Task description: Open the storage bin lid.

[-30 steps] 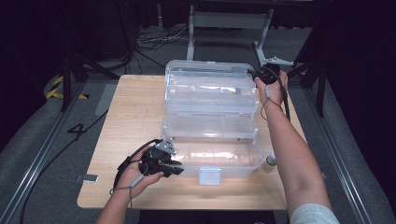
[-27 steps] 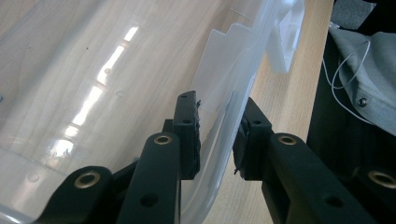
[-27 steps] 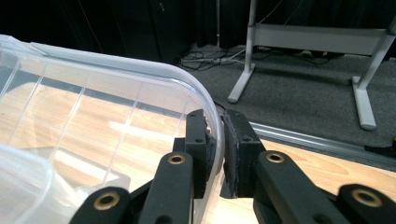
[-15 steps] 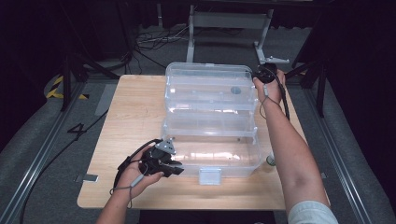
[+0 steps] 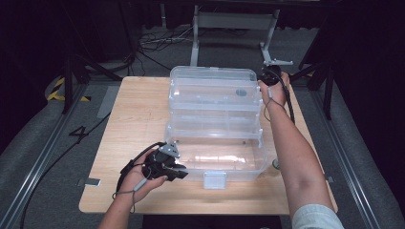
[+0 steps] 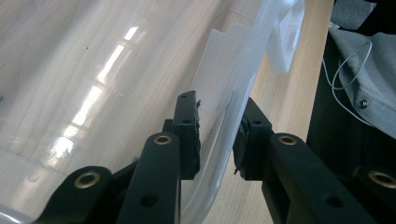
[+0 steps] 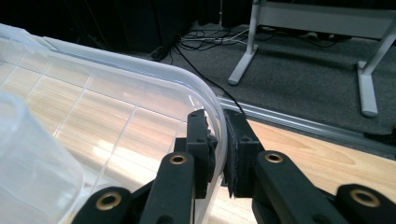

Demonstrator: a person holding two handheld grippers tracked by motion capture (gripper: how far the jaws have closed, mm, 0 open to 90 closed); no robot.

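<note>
Three clear plastic bins stand in a row on the wooden table (image 5: 138,119), each overlapping the one behind it. My left gripper (image 5: 177,172) is at the front bin's (image 5: 224,160) near left corner. Its jaws are on either side of that bin's rim (image 6: 229,126) and shut on it (image 6: 217,140). My right gripper (image 5: 263,80) is at the far right corner of the rear bin (image 5: 210,81). Its jaws pinch that bin's curved rim (image 7: 212,116), one pad inside and one outside (image 7: 219,149). A middle bin (image 5: 215,121) sits between the two.
A white latch (image 5: 214,180) hangs on the front bin's near wall. A small round object (image 5: 276,164) lies on the table to the right of that bin. Cables and a metal stand leg (image 7: 243,56) are on the floor beyond the far edge.
The right gripper and the rear bin's corner have shifted very slightly. The left hand and the front bin have stayed put.
</note>
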